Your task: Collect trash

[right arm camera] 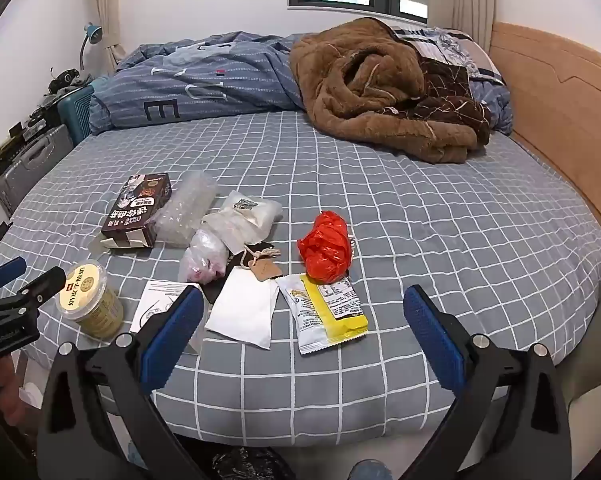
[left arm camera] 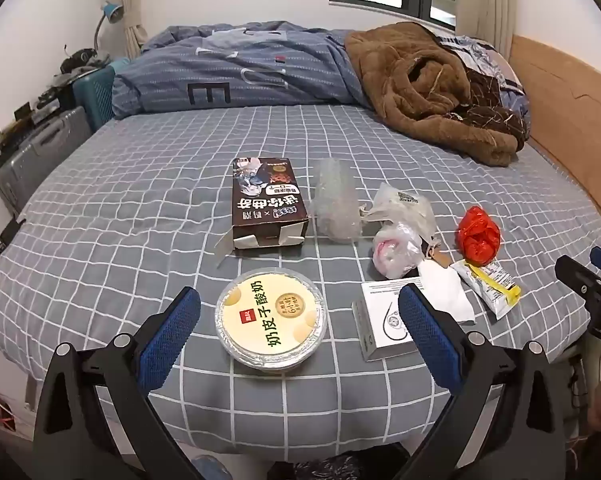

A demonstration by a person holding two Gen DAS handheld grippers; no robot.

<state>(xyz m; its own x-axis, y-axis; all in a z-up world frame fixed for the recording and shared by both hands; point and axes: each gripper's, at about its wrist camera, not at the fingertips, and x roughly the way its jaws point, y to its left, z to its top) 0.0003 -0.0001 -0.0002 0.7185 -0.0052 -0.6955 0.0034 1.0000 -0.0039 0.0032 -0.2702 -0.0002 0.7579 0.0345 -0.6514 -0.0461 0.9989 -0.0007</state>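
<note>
Trash lies on a grey checked bed sheet [left arm camera: 140, 184]. A round yoghurt tub [left arm camera: 270, 322] sits between the fingers of my open, empty left gripper [left arm camera: 300, 332]. Behind it lie a dark snack box [left arm camera: 268, 202] and clear bubble wrap [left arm camera: 336, 204]. To the right are a small white box [left arm camera: 380, 324], crumpled clear bags [left arm camera: 396, 240], a red plastic bag [left arm camera: 478, 236] and a yellow-white wrapper [left arm camera: 488, 286]. My right gripper [right arm camera: 308, 332] is open and empty, hovering over the wrapper [right arm camera: 328, 312] and a white paper bag [right arm camera: 244, 312]. The red bag [right arm camera: 326, 246] lies just beyond.
A brown fleece blanket [right arm camera: 384, 88] and a blue duvet [right arm camera: 204, 80] are heaped at the far side of the bed. A wooden headboard [right arm camera: 560, 120] runs along the right. Suitcases [left arm camera: 40, 152] stand left of the bed. A black bag [right arm camera: 248, 464] lies on the floor below.
</note>
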